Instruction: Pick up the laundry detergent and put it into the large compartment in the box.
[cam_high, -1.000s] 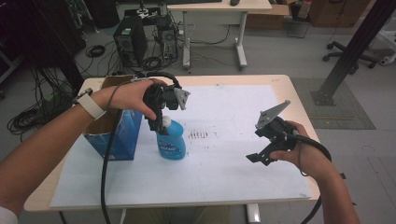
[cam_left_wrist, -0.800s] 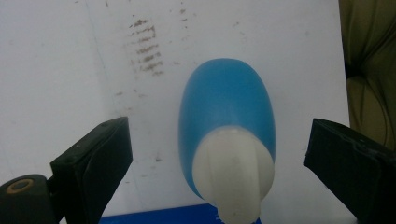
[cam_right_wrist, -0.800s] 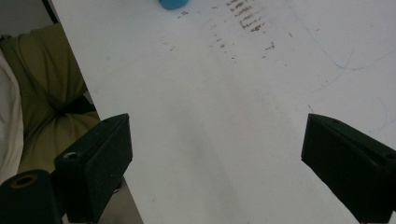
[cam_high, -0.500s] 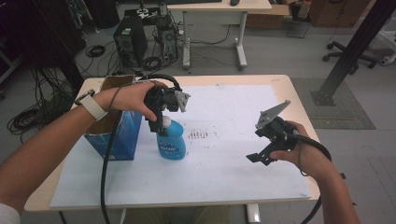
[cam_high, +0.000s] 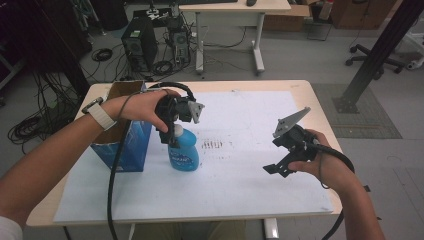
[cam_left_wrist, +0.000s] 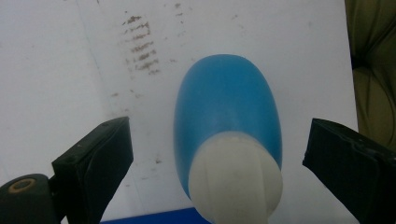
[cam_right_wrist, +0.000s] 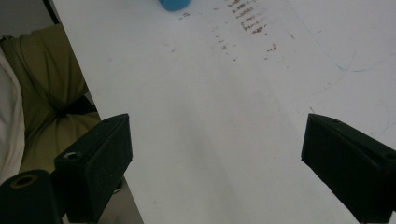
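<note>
My left gripper (cam_high: 172, 134) hangs directly above the blue bottle (cam_high: 183, 152), and this is the relation that decides my next move. The bottle stands upright on the white sheet (cam_high: 240, 170), just beside the blue carton (cam_high: 131, 145), so its long axis points up towards the gripper. In the left gripper view I look straight down on the white cap (cam_left_wrist: 236, 179), which sits between the two jaws. The jaws are wide apart and touch neither the cap nor the body; there is free space at both sides.

My right gripper (cam_high: 285, 157) is well apart from the bottle, over a bare part of the sheet on the side away from the carton, and its jaws are also spread with nothing between them. The left one is clearly nearer. I judge that a short descent along the bottle's axis, then closing on the cap or neck, is what comes next.
</note>
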